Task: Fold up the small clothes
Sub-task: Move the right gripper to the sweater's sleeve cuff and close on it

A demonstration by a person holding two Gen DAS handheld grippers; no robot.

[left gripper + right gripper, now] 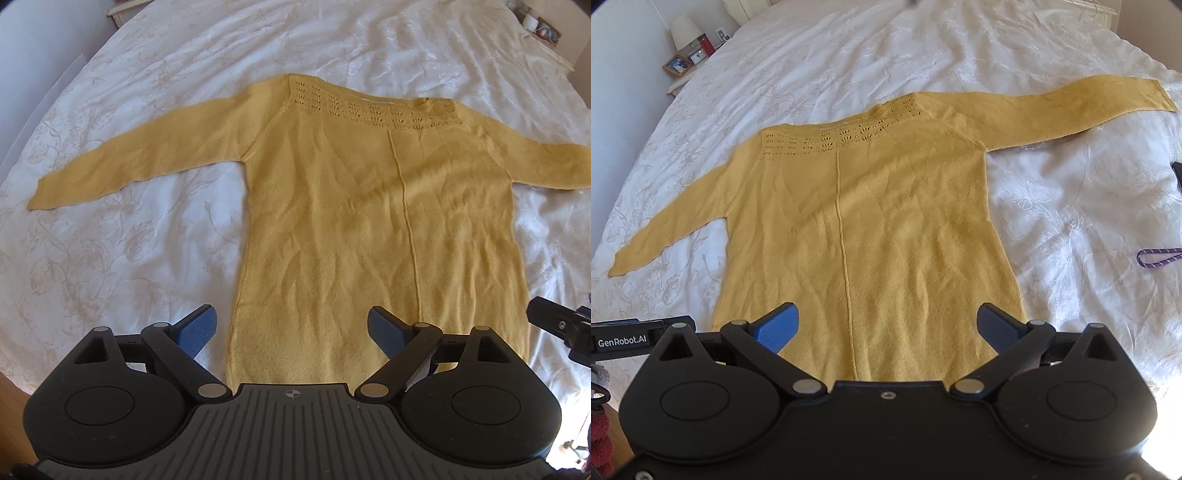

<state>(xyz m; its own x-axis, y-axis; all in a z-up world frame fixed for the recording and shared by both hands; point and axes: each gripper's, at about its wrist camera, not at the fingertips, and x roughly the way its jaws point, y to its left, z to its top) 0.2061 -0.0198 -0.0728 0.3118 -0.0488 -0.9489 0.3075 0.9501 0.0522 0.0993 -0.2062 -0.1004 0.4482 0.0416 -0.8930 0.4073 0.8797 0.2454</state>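
Observation:
A mustard-yellow knit sweater (369, 206) lies flat on the white bedspread (129, 240), neckline far, hem near, both sleeves spread out sideways. It also shows in the right wrist view (879, 221). My left gripper (291, 325) is open and empty, hovering above the hem on the sweater's left side. My right gripper (888, 321) is open and empty, hovering above the hem on the sweater's right side. Part of the right gripper's body (561, 328) shows at the right edge of the left wrist view.
The white embroidered bedspread (1071, 221) covers a wide bed. A purple cord (1160, 256) and a dark object (1178, 173) lie on the bed at the right. A nightstand with a lamp (685, 31) and photo frame (676, 65) stands at the far left.

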